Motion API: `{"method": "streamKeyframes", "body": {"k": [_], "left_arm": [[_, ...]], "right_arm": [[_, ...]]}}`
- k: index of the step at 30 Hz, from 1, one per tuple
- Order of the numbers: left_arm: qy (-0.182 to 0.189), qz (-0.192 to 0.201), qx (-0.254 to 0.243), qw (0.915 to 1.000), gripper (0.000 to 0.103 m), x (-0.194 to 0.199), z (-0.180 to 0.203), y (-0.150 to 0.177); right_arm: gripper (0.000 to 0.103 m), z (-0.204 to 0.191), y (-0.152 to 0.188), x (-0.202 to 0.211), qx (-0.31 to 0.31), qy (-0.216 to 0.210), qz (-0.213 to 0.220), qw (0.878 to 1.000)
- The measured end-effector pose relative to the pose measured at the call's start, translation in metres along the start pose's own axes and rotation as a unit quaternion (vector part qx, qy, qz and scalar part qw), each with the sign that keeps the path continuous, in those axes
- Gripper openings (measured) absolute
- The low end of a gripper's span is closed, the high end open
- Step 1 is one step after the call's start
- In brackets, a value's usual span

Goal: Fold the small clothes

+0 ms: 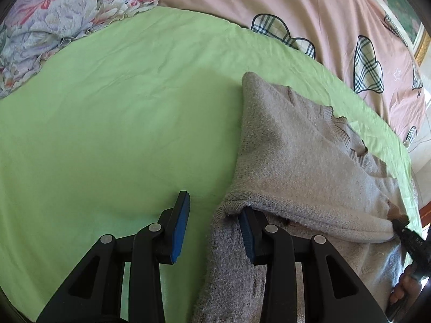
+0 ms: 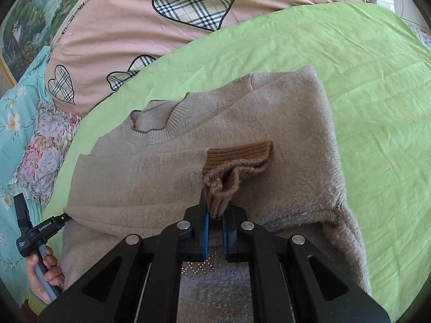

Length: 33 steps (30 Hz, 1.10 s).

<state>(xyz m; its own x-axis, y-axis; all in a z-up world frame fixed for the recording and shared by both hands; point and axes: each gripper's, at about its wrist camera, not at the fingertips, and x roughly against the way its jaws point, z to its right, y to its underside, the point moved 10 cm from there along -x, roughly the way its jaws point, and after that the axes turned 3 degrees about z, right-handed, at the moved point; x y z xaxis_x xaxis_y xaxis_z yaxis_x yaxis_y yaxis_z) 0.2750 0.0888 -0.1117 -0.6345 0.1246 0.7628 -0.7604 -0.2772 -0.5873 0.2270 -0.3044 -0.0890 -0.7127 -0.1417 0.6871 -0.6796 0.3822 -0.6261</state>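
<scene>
I am working over a bed covered with a light green sheet (image 1: 121, 123). A beige knitted sweater (image 2: 291, 134) lies on the sheet, partly folded, its ribbed neckline (image 2: 161, 123) toward the far left in my right-hand view.

My right gripper (image 2: 215, 215) has its blue pads pressed together on the brown ribbed cuff (image 2: 237, 158) of a sleeve, which bunches up just beyond the fingertips and rests on top of the sweater's body. Below the jaws, a small pattern of shiny studs (image 2: 200, 265) shows on the knit.

My left gripper (image 1: 215, 215) has its jaws apart. One blue pad stands over bare green sheet; the other is tucked under a folded edge of the sweater at the garment's near side. The pads do not press on the cloth together. In the right-hand view that gripper appears at the far left edge of the sweater, with my hand (image 2: 47, 269) wrapped round its handle.

Beyond the sheet, at the far side, lies a pink quilt with plaid hearts (image 2: 194, 2). A floral pillow (image 1: 67, 16) sits at the far left in the left-hand view, and turquoise floral bedding (image 2: 16, 123) runs along the left in the right-hand view.
</scene>
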Motion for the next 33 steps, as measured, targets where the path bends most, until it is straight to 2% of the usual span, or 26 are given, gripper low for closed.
{"method": "streamKeyframes", "body": {"k": [3, 5, 7, 9, 11, 12, 14, 15, 17, 18, 19, 21, 23, 26, 27, 30, 33], "left_arm": [[0.054, -0.036, -0.053, 0.9965, 0.037, 0.008, 0.022, 0.008], [0.087, -0.028, -0.070, 0.9933, 0.043, 0.023, 0.031, 0.003], [0.116, -0.026, -0.064, 0.9908, 0.058, 0.030, 0.034, -0.010], [0.118, -0.020, -0.055, 0.9912, 0.064, 0.028, 0.034, -0.025], [0.142, -0.038, -0.046, 0.9881, 0.069, 0.015, 0.040, -0.037], [0.141, -0.049, -0.042, 0.9879, 0.071, 0.006, 0.041, -0.040], [0.100, -0.065, -0.046, 0.9918, 0.071, -0.021, 0.038, -0.047], [0.085, -0.072, -0.051, 0.9925, 0.070, -0.034, 0.038, -0.048], [0.067, -0.071, -0.061, 0.9933, 0.053, -0.054, 0.040, -0.053], [0.066, -0.058, -0.069, 0.9937, 0.017, -0.054, 0.044, -0.058], [0.071, -0.054, -0.067, 0.9938, 0.007, -0.052, 0.046, -0.060], [0.060, -0.024, -0.064, 0.9958, 0.007, -0.046, 0.045, -0.069], [0.035, -0.016, -0.074, 0.9965, 0.006, -0.049, 0.042, -0.069], [0.023, -0.017, -0.079, 0.9965, 0.007, -0.057, 0.038, -0.062], [0.022, -0.016, -0.077, 0.9967, 0.008, -0.054, 0.038, -0.063], [0.033, -0.012, -0.069, 0.9970, 0.009, -0.031, 0.041, -0.060], [0.047, -0.003, -0.081, 0.9956, 0.015, 0.005, 0.041, -0.041]], "right_arm": [[0.011, 0.001, 0.002, 0.002, -0.003, -0.001, -0.003, 1.000], [0.012, 0.003, 0.001, 0.006, -0.005, -0.004, -0.001, 1.000], [0.014, 0.004, 0.002, 0.008, -0.009, -0.006, -0.001, 1.000], [0.015, 0.003, 0.004, 0.008, -0.015, -0.007, -0.001, 1.000], [0.017, 0.002, 0.005, 0.008, -0.015, -0.009, -0.001, 1.000], [0.018, 0.001, 0.005, 0.009, -0.017, -0.012, -0.001, 1.000], [0.021, -0.001, 0.005, 0.010, -0.017, -0.014, 0.000, 1.000], [0.021, -0.001, 0.006, 0.009, -0.015, -0.012, 0.000, 1.000], [0.021, -0.002, 0.006, 0.007, -0.011, -0.011, -0.002, 1.000], [0.021, -0.004, 0.004, 0.006, -0.005, -0.011, -0.003, 1.000], [0.021, -0.008, 0.002, 0.009, 0.004, -0.012, 0.002, 1.000], [0.013, -0.017, -0.005, 0.018, 0.025, -0.017, 0.023, 0.999], [0.013, -0.020, -0.010, 0.020, 0.047, 0.005, 0.029, 0.998], [0.013, -0.004, 0.002, -0.001, 0.032, 0.031, -0.016, 0.999], [0.013, -0.001, 0.004, -0.002, 0.023, 0.027, -0.018, 0.999], [0.019, 0.001, 0.005, 0.017, 0.012, 0.028, 0.000, 1.000], [0.029, 0.001, 0.009, 0.053, 0.009, 0.028, 0.026, 0.999]]}}
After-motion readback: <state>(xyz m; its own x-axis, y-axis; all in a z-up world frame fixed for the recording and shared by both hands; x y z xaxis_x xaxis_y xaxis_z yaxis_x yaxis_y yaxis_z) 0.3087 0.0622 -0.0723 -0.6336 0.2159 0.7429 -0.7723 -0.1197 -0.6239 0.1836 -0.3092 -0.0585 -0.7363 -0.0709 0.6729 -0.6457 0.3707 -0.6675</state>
